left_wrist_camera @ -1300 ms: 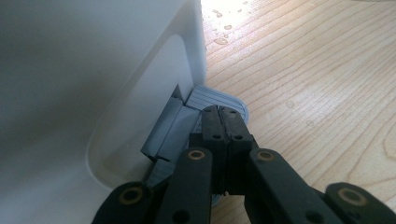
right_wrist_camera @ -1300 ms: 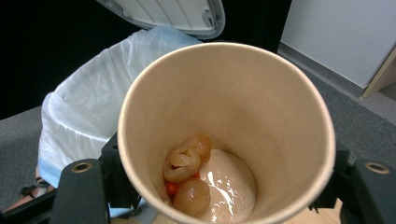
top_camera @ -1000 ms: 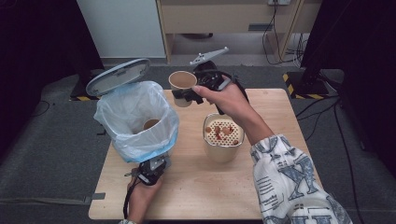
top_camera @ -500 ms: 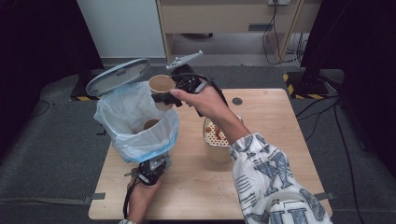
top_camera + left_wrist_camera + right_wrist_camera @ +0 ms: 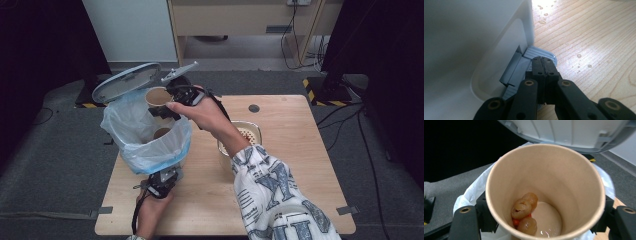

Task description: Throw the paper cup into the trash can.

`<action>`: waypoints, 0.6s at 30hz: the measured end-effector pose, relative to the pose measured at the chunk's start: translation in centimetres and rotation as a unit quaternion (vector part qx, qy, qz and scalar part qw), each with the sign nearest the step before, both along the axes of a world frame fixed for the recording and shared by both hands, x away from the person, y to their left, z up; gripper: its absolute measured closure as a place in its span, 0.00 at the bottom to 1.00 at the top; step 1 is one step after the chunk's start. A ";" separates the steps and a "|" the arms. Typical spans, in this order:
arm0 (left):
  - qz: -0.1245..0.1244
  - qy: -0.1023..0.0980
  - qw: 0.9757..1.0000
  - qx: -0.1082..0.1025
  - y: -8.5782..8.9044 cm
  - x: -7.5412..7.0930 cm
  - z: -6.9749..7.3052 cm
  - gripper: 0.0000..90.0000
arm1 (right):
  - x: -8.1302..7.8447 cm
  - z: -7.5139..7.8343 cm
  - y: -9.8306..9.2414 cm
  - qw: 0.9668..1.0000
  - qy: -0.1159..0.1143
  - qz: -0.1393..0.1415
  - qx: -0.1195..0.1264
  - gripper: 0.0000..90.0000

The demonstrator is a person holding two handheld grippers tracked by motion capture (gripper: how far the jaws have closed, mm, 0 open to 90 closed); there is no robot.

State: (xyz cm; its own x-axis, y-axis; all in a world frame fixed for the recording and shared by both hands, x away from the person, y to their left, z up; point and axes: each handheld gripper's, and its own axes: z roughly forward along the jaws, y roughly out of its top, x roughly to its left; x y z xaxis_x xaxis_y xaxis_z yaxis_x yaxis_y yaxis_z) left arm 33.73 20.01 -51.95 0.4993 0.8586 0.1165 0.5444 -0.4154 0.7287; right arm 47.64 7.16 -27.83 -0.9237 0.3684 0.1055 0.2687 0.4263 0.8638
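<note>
Looking across the wooden worktop (image 5: 300, 150), you have the white pedal bin (image 5: 145, 140) standing at its left side, lined with a pale blue bag (image 5: 120, 135), its grey lid (image 5: 126, 82) tipped up and open at the back. A second brown cup (image 5: 161, 133) already lies down inside the bag. To the right of the bin, partly behind your patterned sleeve (image 5: 280, 200), sits a cream container (image 5: 250, 135) with a perforated insert.

Your right hand-held gripper (image 5: 162, 102) is up over the bin's open mouth, gripping a brown paper cup (image 5: 157, 96) by its sides; the cup lies tilted with its opening facing you. In the right gripper view the jaws sit on either side of the cup (image 5: 544, 192) near its base, and they've just been easing apart a little with the cup between them. Inside you can see a few glossy, pale brown pieces of fruit (image 5: 525, 213), a bit of something orange-red beneath them, and a film of liquid at the bottom. The lid's underside (image 5: 574, 132) hangs right above the cup's rim.

Your left hand-held gripper (image 5: 164, 181) is low at the bin's near foot. In the left gripper view its jaws are pressed fully together, tips resting on the ribbed grey pedal (image 5: 540, 53) at the bin's white base (image 5: 486, 50). Water droplets (image 5: 579, 55) dot the wood beside it.
</note>
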 end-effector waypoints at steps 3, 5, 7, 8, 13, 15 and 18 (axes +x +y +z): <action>0.001 0.000 1.000 0.000 0.0 0.0 0.0 0.99 | -0.1 -0.3 0.6 1.000 -0.001 0.003 -0.005 0.30; 0.000 0.000 1.000 0.000 0.0 0.0 0.0 0.99 | -0.2 -0.5 0.9 1.000 -0.009 0.007 -0.011 0.25; 0.000 0.000 1.000 -0.001 0.0 0.0 0.0 0.99 | -0.3 -0.7 1.1 1.000 -0.009 0.008 -0.008 0.14; -0.001 0.000 1.000 0.000 0.0 0.0 0.0 0.99 | -0.3 -0.8 1.2 1.000 -0.007 0.012 -0.006 0.13; -0.001 0.000 1.000 0.000 0.0 0.0 0.0 0.99 | -0.4 -0.8 0.7 1.000 -0.007 0.008 -0.002 0.11; -0.001 0.000 1.000 0.000 0.0 0.0 0.0 0.99 | -0.4 -0.9 0.4 1.000 -0.006 0.004 -0.001 0.11; -0.002 0.000 1.000 0.000 0.0 0.0 0.0 0.99 | -0.2 -0.9 -0.1 1.000 -0.007 0.001 -0.005 0.11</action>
State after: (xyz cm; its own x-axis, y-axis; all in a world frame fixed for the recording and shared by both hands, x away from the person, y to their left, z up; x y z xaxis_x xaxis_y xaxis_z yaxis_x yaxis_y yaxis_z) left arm 33.75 20.04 -51.94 0.5020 0.8569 0.1173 0.5429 -0.4178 0.7285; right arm 47.42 7.06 -28.77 -0.9255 0.3681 0.0895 0.2566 0.4352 0.8630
